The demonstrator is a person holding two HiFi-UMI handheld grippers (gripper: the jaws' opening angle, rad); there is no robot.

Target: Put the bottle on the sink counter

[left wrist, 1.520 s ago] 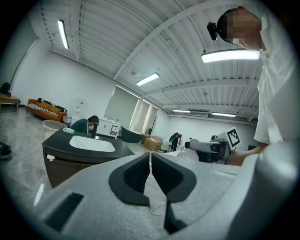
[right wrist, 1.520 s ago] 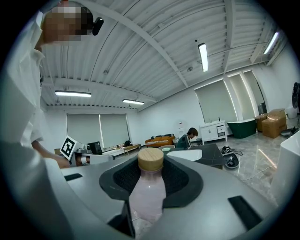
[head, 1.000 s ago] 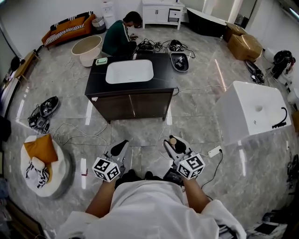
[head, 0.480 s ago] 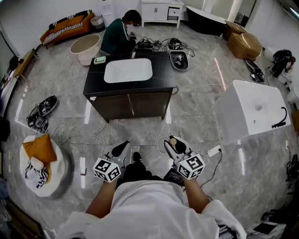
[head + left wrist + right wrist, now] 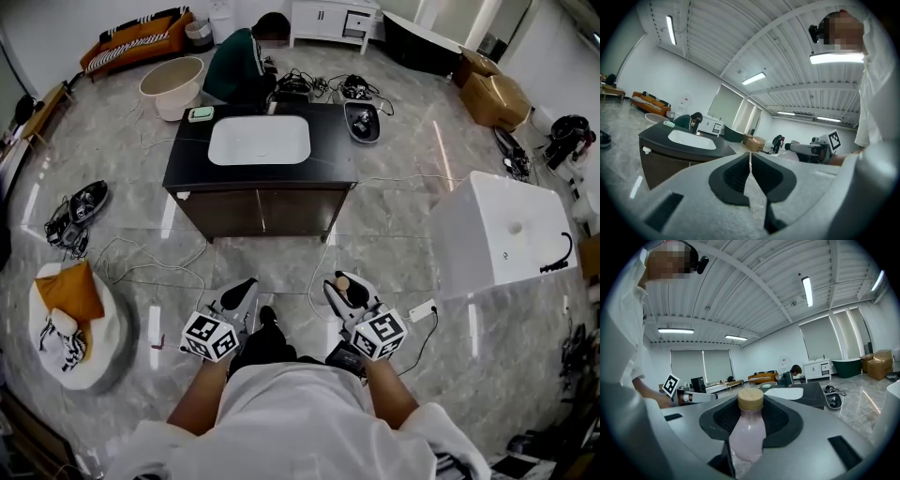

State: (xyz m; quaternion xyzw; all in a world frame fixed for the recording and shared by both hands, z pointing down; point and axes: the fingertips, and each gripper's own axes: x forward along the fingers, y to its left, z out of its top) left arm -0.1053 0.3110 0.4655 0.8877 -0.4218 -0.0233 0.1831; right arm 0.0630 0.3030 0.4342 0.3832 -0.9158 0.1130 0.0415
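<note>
I have the right gripper (image 5: 751, 423) clamped on the pink bottle (image 5: 747, 439). Left gripper (image 5: 750, 174) clenched, empty. Sink counter (image 5: 330, 157) far ahead.

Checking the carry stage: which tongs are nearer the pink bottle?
Right. The right tongs are closed on the bottle itself; the left tongs, shut and empty, are apart from it, off to its left.
</note>
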